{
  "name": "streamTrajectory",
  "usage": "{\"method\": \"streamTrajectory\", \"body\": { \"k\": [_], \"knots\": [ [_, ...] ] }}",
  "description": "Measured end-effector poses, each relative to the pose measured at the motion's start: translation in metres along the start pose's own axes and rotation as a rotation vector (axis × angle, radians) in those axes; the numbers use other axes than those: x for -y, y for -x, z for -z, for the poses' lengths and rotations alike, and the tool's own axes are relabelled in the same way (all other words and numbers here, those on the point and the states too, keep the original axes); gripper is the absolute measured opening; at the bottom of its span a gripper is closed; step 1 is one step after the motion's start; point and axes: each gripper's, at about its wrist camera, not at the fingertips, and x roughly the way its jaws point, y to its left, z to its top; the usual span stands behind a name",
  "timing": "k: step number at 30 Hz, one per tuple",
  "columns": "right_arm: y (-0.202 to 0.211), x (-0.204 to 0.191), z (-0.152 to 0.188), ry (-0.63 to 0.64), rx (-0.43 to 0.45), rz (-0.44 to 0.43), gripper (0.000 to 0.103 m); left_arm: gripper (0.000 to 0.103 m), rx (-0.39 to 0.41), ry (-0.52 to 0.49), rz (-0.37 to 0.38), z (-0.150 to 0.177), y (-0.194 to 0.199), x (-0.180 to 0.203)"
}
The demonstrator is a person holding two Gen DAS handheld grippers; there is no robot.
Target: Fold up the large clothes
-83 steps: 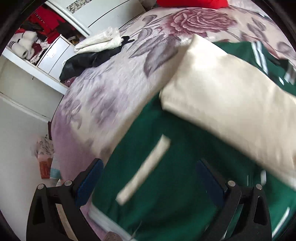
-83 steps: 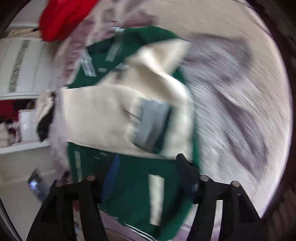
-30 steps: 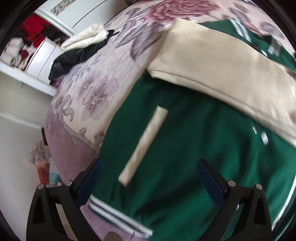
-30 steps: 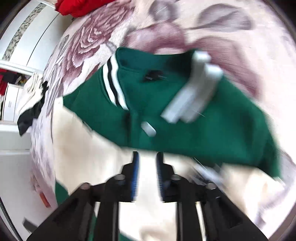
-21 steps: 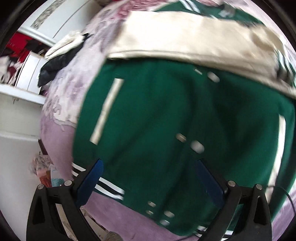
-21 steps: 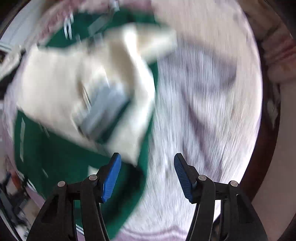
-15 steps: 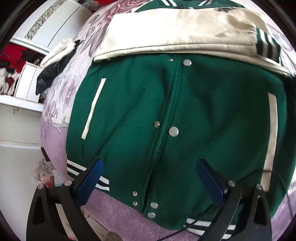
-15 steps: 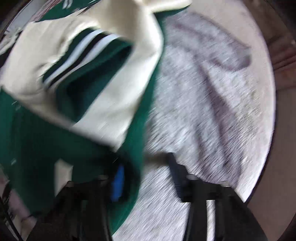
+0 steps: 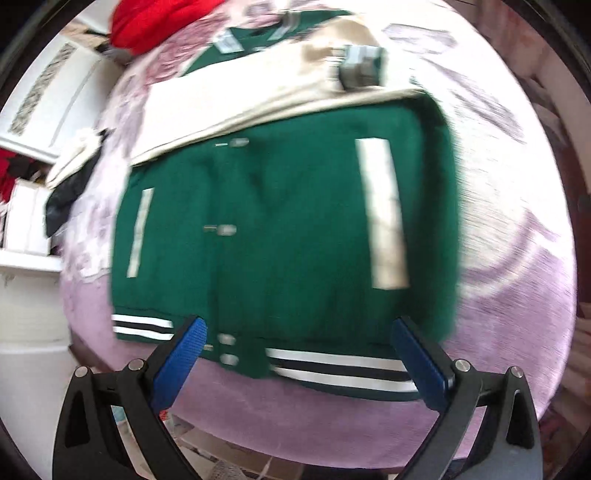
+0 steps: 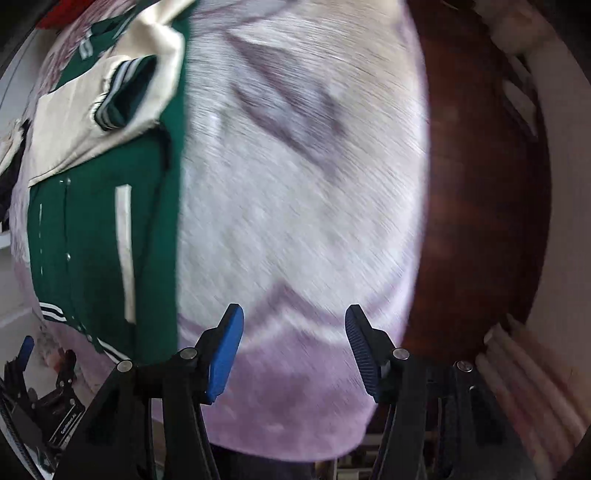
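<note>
We have the green jacket point(image 9: 280, 236) lying flat and front-up on the bed point(image 9: 332, 417), snaps closed down the middle. Its striped hem point(image 9: 332, 365) sits nearest the bed's near edge, and that layout suits us because the hem is the natural edge to take hold of for a lengthwise fold. Both cream sleeves point(image 9: 258, 92) lie folded across the chest at the jacket's far end, one cuff point(image 10: 122, 92) resting on top near the jacket's right side. We judge the sleeves are in so the body forms a plain rectangle before it gets halved.

Our left gripper point(image 9: 295, 365) hangs over the hem with its jaws spread wide and nothing between them. It points steeply down, with one blue pad near the left hem stripes and the other near the jacket's right hem corner. That reads to us as lining up for a pinch on the hem.

Our right gripper point(image 10: 293, 350) is well off the jacket's right side, above bare bedspread, with the jacket's right edge away to the left in its view. Its jaws are opening and hold nothing. We think it is clear of the cloth so the folded sleeve stays undisturbed, and it needs to come in toward the jacket's right hem corner for the next fold.

A red garment point(image 9: 155, 22) and a dark heap point(image 9: 70, 192) lie beyond the jacket's far and left sides, out of the way.
</note>
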Motion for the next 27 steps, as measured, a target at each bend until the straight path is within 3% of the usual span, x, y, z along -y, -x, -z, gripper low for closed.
{"method": "streamTrajectory", "body": {
  "k": [3,5,7,11,12,15,20,24,26,27],
  "knots": [
    [0.004,0.039,0.034,-0.081,-0.015,0.037,0.063,0.103,-0.037,-0.021,0.083,-0.001,-0.004,0.029],
    [0.001,0.063,0.053,-0.140,-0.033,0.037,0.063,0.103,-0.033,-0.060,0.072,-0.001,-0.011,0.054],
    [-0.005,0.077,0.070,-0.183,-0.040,0.027,0.063,0.103,-0.051,-0.116,0.033,0.002,-0.030,0.081],
    [-0.019,0.077,0.065,-0.231,-0.020,0.043,0.064,0.103,-0.076,-0.207,-0.090,0.015,-0.080,0.130],
    [-0.020,0.072,0.062,-0.234,-0.008,0.046,0.064,0.103,-0.065,-0.239,-0.140,0.020,-0.089,0.139],
    [-0.016,0.073,0.047,-0.248,0.026,0.033,0.067,0.103,0.065,-0.342,-0.268,0.027,-0.092,0.161],
    [-0.012,0.066,0.019,-0.260,0.058,-0.011,0.068,0.103,0.121,-0.301,-0.416,0.015,-0.088,0.143],
    [-0.015,0.053,-0.012,-0.232,0.082,-0.048,0.068,0.103,0.071,-0.202,-0.362,-0.003,-0.094,0.107],
    [-0.018,0.041,-0.034,-0.194,0.119,-0.136,0.069,0.103,0.066,-0.194,-0.336,-0.007,-0.094,0.103],
    [-0.021,0.032,-0.049,-0.159,0.131,-0.197,0.076,0.097,0.073,-0.201,-0.324,-0.007,-0.092,0.103]
  ]
}}
